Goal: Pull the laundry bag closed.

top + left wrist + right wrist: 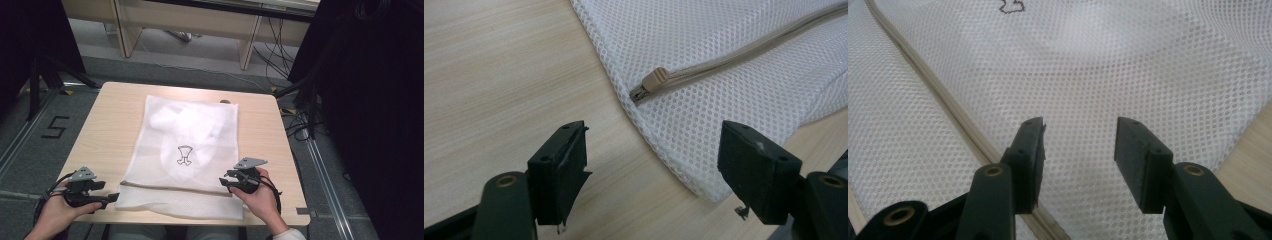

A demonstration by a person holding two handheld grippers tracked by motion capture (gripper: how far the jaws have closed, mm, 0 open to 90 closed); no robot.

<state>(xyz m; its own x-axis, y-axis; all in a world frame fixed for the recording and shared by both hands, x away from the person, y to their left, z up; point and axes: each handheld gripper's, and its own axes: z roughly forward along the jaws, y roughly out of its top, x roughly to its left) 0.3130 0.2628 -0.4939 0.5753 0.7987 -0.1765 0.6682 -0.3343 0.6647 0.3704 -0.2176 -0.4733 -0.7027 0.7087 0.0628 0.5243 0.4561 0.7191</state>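
Observation:
A white mesh laundry bag (187, 150) lies flat on the wooden table (102, 130), with a white garment inside and a small black drawing (184, 155) showing through. A beige zipper (170, 184) runs across its near end. Its pull tab (655, 79) sits at the bag's left corner, just ahead of my left gripper (114, 197), which is open beside that corner with nothing between its jaws. My right gripper (225, 181) is open over the bag's near right part; the mesh (1108, 65) and zipper line (943, 100) lie under its jaws.
The table's near edge (200, 220) runs just under both hands. Black curtains and tripod legs (40, 75) stand left and right of the table. Cables (300, 125) trail on the floor at the right. A desk (190, 25) stands beyond.

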